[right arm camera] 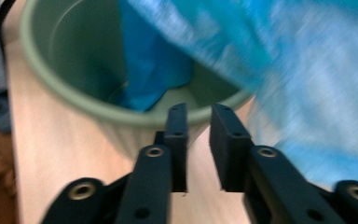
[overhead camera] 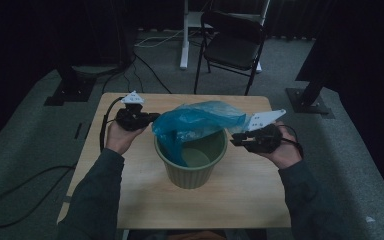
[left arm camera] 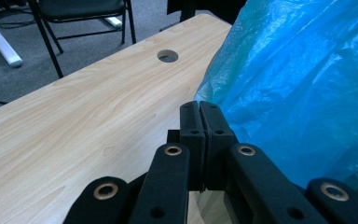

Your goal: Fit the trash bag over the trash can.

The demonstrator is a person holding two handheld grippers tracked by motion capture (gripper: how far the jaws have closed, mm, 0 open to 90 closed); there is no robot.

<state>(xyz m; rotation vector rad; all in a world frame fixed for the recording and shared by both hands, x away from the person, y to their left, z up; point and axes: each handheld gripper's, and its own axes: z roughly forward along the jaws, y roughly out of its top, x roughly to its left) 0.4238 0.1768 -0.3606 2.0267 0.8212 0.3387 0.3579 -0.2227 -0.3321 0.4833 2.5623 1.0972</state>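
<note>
My left tongs (left arm camera: pixel 199 122) are pressed together at the blue bag's (overhead camera: pixel 195 122) edge, draped half inside the green bin (overhead camera: pixel 192 172); my right tongs (right arm camera: pixel 198 122) stand spread, empty; one-sided pulling could tip the bin or slip the plastic.

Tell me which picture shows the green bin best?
The high view: there the whole green bin stands on the table, rim to base, with the blue bag draped into it. The right gripper view shows its rim and inside close up, blurred. The left gripper view gives a green sliver at the lower right corner, likely the bin.
</note>
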